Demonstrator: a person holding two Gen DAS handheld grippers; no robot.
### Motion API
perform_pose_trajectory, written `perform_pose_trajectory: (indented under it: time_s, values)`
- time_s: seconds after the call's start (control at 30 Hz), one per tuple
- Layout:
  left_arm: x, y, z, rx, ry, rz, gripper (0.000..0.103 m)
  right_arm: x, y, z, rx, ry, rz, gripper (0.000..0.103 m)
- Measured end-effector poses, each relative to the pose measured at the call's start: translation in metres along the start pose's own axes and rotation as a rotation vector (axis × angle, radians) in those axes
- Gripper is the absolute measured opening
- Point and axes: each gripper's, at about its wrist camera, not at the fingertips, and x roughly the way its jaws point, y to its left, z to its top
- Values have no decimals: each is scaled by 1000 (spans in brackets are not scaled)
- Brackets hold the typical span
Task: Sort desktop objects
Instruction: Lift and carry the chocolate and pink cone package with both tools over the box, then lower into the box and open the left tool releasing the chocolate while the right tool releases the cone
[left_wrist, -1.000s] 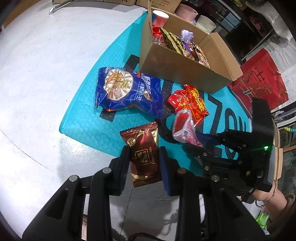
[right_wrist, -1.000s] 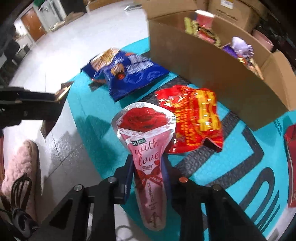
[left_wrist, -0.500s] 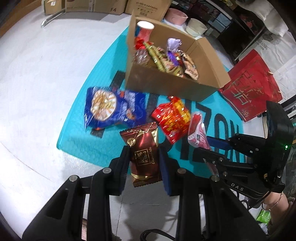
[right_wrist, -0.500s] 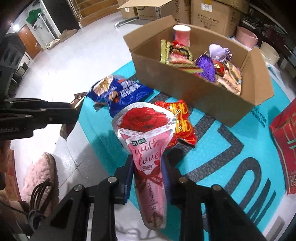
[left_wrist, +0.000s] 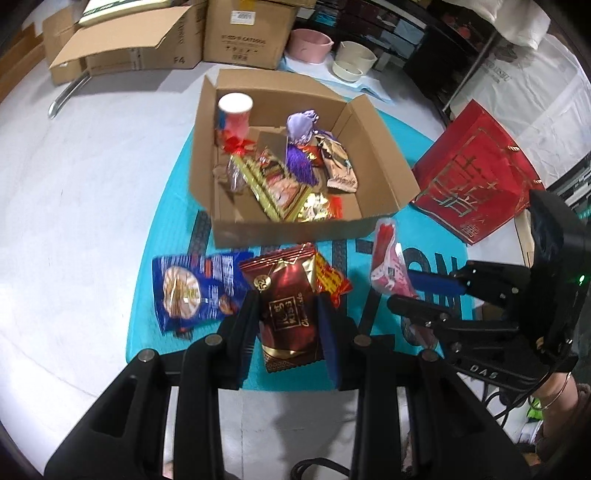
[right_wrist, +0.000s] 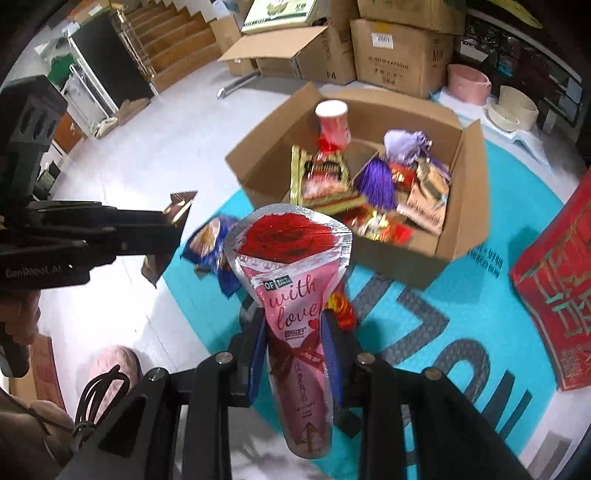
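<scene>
Cardboard box (left_wrist: 380, 173) holds paper cup (left_wrist: 235, 115), purple pouch (left_wrist: 300, 125), snack packets.

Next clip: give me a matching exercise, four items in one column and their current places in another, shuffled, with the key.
Items:
1. dark red chocolate packet
2. pink "with love" pouch
3. blue snack bag
4. red paper cup

Places:
A. lying on the teal mat
B. clamped in the right tool
C. standing inside the cardboard box
D. clamped in the left tool

Pairs: 1-D, 2-B, 3-A, 4-C
</scene>
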Motion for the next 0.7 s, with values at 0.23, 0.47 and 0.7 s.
perform_pose_trajectory:
  time_s: [0.23,0.47,0.7]
  values:
    - [9,-4,40,53,-8,-19,29,0,-22,34,35,-40,3,29]
    - [28,-10,82,136,-49,-7,29,9,-42,70,49,-71,-13,29]
    - [55,-9,112,178,-58,3,29,24,-69,100,94,-92,-23,29]
